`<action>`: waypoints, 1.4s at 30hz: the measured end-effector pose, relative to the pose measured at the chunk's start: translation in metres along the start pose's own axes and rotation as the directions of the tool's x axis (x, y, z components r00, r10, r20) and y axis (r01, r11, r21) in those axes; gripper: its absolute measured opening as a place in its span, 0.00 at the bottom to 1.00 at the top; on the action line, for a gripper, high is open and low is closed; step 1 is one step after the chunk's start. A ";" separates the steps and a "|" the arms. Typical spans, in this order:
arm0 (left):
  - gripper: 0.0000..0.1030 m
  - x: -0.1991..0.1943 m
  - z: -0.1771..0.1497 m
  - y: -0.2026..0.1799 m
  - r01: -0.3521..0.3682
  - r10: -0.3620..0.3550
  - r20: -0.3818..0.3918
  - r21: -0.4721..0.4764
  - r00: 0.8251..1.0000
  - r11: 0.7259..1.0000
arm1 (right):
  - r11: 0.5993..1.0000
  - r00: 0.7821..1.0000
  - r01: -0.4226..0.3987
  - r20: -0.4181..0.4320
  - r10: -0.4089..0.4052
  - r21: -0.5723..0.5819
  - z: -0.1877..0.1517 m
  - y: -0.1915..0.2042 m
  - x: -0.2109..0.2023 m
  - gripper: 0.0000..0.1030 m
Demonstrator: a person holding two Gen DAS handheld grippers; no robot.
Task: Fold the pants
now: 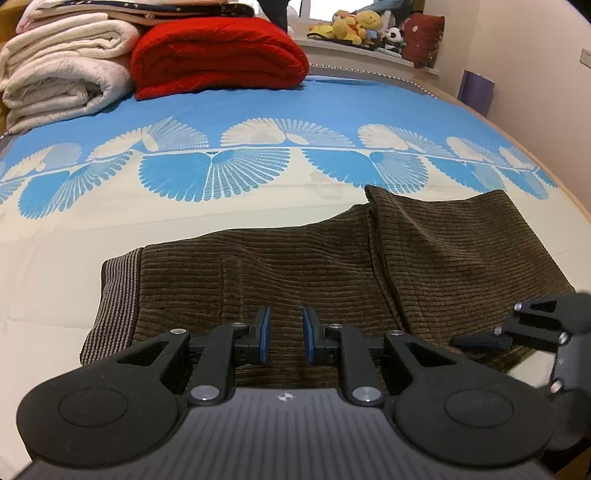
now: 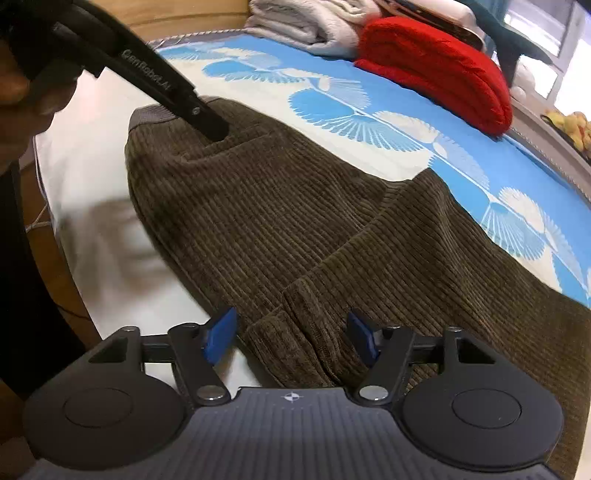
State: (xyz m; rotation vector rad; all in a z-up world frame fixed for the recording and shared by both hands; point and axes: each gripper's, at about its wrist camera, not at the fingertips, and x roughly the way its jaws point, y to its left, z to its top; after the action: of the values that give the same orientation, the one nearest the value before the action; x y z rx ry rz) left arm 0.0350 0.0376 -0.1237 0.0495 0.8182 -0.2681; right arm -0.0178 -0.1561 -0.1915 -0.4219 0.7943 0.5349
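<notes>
Left wrist view: the pants [image 1: 295, 266] were spread across the near edge of the bed [image 1: 258, 103], already folded lengthwise, it was judged. The left claw [image 1: 286, 338] was held slightly parted over the waist end, gripping nothing visible. The right claw [image 2: 291, 338] was half open, astride a bunched fold, apparently for a pinch. Blankets [image 1: 218, 55] and plush toys [image 1: 354, 26] were seen beyond.

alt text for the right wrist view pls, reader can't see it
The right claw stands open around a bunched edge of brown corduroy pants spread on a blue-and-white bedspread. The left claw comes down on the pants near the waistband; a folded red blanket lies behind.
</notes>
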 end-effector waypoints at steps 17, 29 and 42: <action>0.23 0.006 0.001 -0.019 0.071 -0.072 -0.022 -0.016 0.997 0.997 | 0.975 0.992 0.022 0.119 -0.050 0.222 -0.015 -0.016 -0.071 0.39; 0.25 0.014 -0.013 -0.109 0.228 -0.221 -0.067 0.148 0.973 0.962 | 0.587 0.913 0.352 -0.128 -0.388 0.730 -0.112 -0.171 -0.124 0.66; 0.37 0.027 -0.015 -0.117 0.205 -0.193 -0.094 0.145 0.977 0.968 | 0.321 0.966 0.224 -0.166 -0.198 0.920 -0.175 -0.197 -0.098 0.73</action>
State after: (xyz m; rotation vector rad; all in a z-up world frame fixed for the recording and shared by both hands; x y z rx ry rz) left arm 0.0116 -0.0788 -0.1464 0.1239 0.8813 -0.5221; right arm -0.0547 -0.4349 -0.1974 0.5826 0.9216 -0.2583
